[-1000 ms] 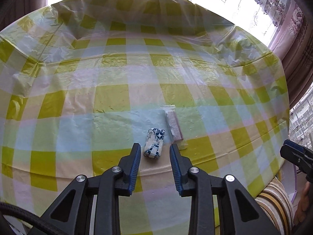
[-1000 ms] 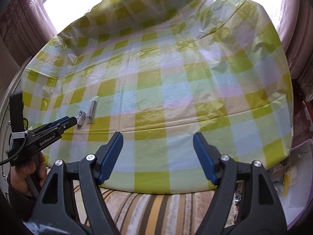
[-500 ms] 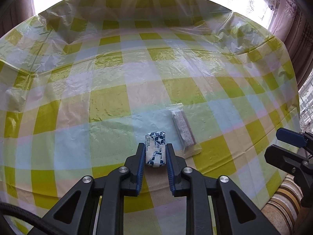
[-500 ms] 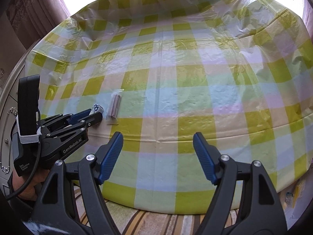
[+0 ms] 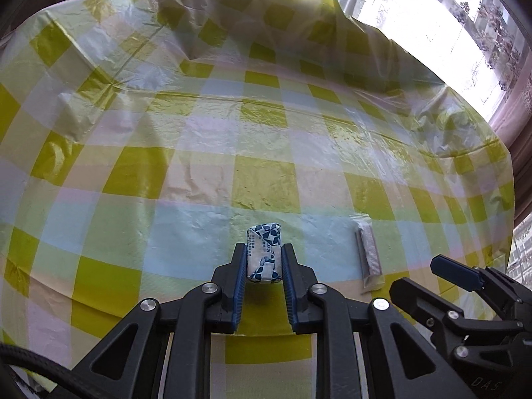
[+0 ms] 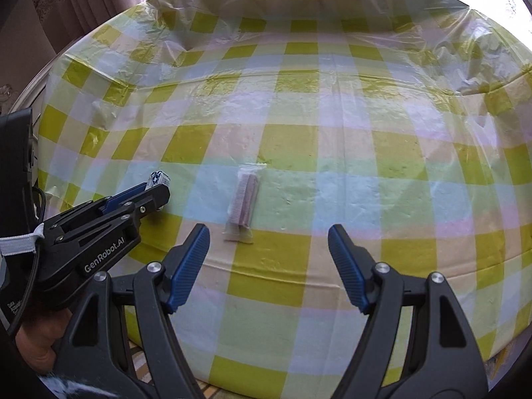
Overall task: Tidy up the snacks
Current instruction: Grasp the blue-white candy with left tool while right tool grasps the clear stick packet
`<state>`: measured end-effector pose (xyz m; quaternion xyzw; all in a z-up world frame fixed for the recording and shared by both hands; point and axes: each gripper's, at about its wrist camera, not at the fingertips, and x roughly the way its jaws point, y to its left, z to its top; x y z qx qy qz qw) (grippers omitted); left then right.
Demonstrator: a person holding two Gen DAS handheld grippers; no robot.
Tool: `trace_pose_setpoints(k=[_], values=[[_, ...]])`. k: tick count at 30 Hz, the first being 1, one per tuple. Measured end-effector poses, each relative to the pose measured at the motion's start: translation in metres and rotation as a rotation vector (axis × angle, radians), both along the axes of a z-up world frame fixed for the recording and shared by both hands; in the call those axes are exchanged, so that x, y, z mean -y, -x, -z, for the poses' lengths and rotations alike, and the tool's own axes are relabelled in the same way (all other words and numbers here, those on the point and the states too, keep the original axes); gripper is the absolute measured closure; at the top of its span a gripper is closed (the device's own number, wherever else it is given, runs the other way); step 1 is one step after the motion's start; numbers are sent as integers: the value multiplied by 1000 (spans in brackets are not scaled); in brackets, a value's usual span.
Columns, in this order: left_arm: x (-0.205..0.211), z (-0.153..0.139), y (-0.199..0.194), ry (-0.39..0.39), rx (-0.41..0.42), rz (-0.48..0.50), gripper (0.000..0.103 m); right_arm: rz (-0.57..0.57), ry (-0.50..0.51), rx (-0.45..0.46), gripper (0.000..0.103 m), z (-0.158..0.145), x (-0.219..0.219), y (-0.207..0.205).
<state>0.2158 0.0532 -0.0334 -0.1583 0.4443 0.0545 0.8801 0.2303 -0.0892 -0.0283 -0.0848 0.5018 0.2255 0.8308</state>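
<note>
Since a second ago, the left gripper [image 5: 264,261] has closed its two blue-padded fingers on the small blue-and-white wrapped candy [image 5: 264,254], which earlier lay loose on the table between open jaws; the candy now sits clamped between the pads, its far end sticking out past the fingertips. Meanwhile the right gripper [image 6: 268,249] has swung in much closer and now hangs just above the near edge of the table, beside the left one. Its jaws stand wide apart with nothing between them. A table covered in a glossy yellow, white and pale blue checked plastic cloth [image 5: 166,179] fills both views. A second snack, a slim wafer bar in a clear wrapper [image 6: 245,201], lies flat on the cloth near the front edge, just to the right of the held candy and apart from it. From the right wrist camera the wafer bar sits ahead of the open fingers, nearer the left one. That same view shows the left gripper [image 6: 159,188] at the left side, with the person's hand [image 6: 36,349] around its handle. Bright windows and curtains [image 5: 518,106] lie beyond the table.
</note>
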Motion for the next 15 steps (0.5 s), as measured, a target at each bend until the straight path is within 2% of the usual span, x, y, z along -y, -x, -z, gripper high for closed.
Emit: trace_pose_setpoints(k=[3,6,13,15], values=[[-9,-1,4,14,12,-42,82,-12,6,4,27,5,-13,-2],[-13,-1,6,28,15,-60,82,-14,12,4,32,11,-22,-6],[-12,-1,7,37,22,-59,82,-30,68,7,57,23,-39,-9],[-13,-1,7,38,22,-60,82,-31,85,22,61,24,-42,-10]])
